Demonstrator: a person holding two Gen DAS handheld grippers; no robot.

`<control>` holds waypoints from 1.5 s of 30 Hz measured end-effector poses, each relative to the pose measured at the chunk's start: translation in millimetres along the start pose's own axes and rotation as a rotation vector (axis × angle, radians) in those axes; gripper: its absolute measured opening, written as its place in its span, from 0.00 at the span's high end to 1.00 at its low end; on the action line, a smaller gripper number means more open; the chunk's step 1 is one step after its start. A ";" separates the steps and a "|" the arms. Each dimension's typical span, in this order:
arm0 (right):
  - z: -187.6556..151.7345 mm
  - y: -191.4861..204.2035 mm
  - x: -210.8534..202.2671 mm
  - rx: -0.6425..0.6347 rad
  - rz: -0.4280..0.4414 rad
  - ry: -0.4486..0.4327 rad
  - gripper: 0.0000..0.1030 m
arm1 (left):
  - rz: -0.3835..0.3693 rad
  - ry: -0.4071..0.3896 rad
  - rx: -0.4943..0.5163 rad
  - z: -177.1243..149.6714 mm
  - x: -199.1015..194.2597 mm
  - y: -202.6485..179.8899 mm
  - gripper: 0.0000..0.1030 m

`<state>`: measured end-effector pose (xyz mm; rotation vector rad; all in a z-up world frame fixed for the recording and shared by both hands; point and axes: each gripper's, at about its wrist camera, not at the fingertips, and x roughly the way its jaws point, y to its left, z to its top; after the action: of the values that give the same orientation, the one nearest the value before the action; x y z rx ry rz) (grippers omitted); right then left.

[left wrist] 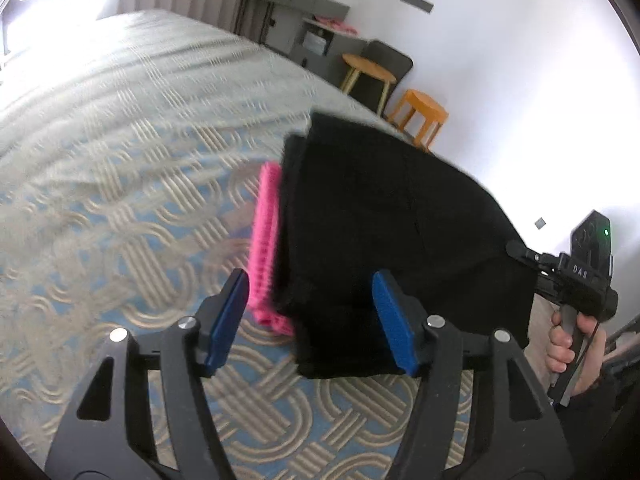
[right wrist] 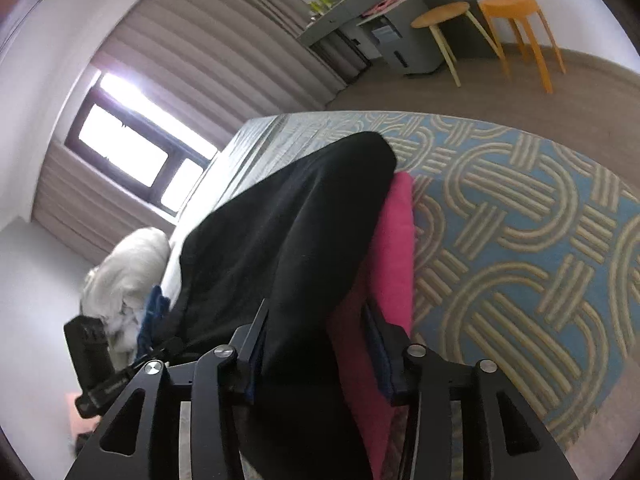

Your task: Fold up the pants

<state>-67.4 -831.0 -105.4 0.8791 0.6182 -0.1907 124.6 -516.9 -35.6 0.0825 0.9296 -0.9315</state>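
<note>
The folded black pants [left wrist: 384, 216] with a pink layer [left wrist: 266, 240] along their left edge hang above the patterned bed cover [left wrist: 120, 200]. My left gripper [left wrist: 312, 320] is open, its blue pads either side of the bundle's near corner. My right gripper [right wrist: 316, 344] is shut on the black pants [right wrist: 288, 240] and the pink fabric [right wrist: 392, 248], holding them up. The right gripper's body [left wrist: 576, 280] shows at the right edge of the left wrist view, at the far side of the bundle.
A wooden stool [left wrist: 370, 70] and an orange stool [left wrist: 424, 114] stand by the white wall past the bed, next to a grey desk [left wrist: 296, 4]. A white pillow [right wrist: 128, 264] and blue cloth [right wrist: 154, 312] lie at the bed's head, under the window [right wrist: 132, 148].
</note>
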 end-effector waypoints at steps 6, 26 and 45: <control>9.8 38.0 -58.0 -0.066 -0.206 -0.215 0.79 | 0.039 -0.087 0.087 29.5 -27.9 -29.9 0.95; -7.8 41.2 49.1 -0.191 -0.384 -0.223 0.99 | 0.078 -0.122 0.159 5.8 85.2 -46.8 0.94; -23.9 117.3 19.9 -0.231 -0.526 -0.242 0.51 | 0.061 -0.248 0.129 14.2 -69.6 -68.7 0.27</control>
<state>-14.5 -736.4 -50.8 0.4475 0.6202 -0.6768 67.0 -520.6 44.6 0.1018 0.6346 -0.9213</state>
